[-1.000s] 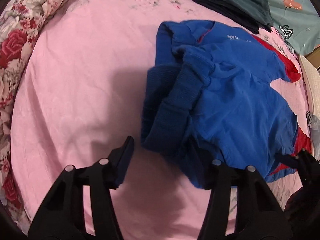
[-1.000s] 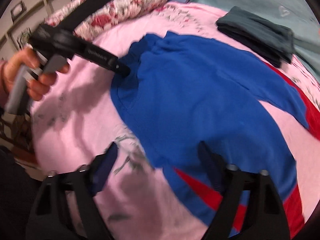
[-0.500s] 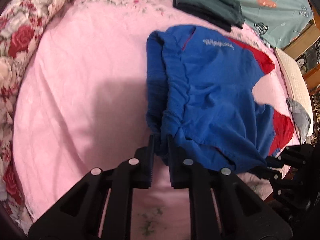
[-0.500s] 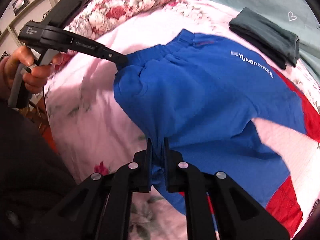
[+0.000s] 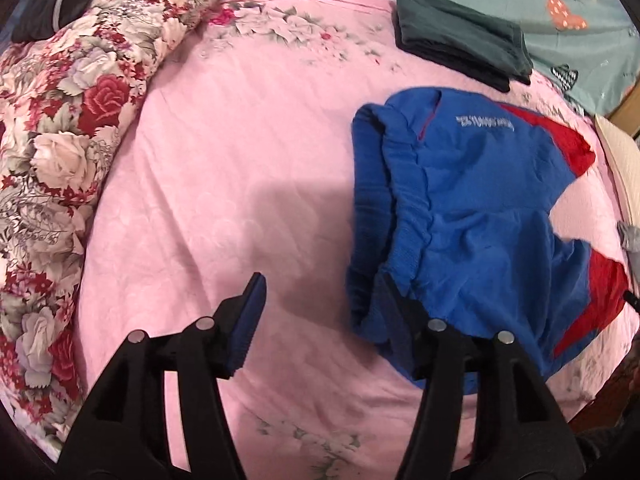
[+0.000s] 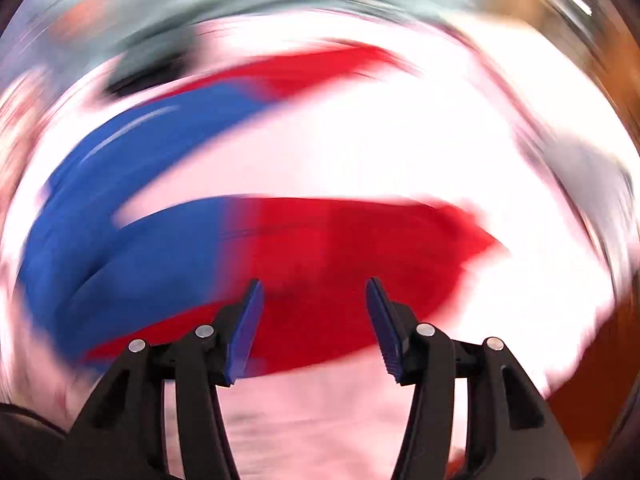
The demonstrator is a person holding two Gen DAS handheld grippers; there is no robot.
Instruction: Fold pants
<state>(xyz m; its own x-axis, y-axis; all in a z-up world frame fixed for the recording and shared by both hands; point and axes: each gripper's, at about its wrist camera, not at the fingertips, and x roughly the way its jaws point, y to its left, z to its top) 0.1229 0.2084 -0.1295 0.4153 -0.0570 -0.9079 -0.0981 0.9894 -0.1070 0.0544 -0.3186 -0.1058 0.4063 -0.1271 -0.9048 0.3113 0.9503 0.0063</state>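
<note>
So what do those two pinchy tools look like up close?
Both look the same. The left tool and the right tool each have two black plastic fingers with triangle cut-outs, round silver rivets and ridged blue pads at the tips. No cables, writing or sleeves show.

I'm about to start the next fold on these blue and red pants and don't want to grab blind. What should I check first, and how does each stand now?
1. Left gripper open: ok, jaws wide apart, nothing between them.
2. Right gripper open: ok, jaws apart, nothing clamped.
3. Pants lying flat: not ok, the waistband end is bunched and rumpled in the left wrist view.
4. Both legs spread apart: ok, pink bedsheet shows between them.
5. Right wrist view steady enough to aim: not ok, heavily motion-blurred.
6. Folded dark garment clear of the pants: ok, it lies apart, farther up the bed.
</note>
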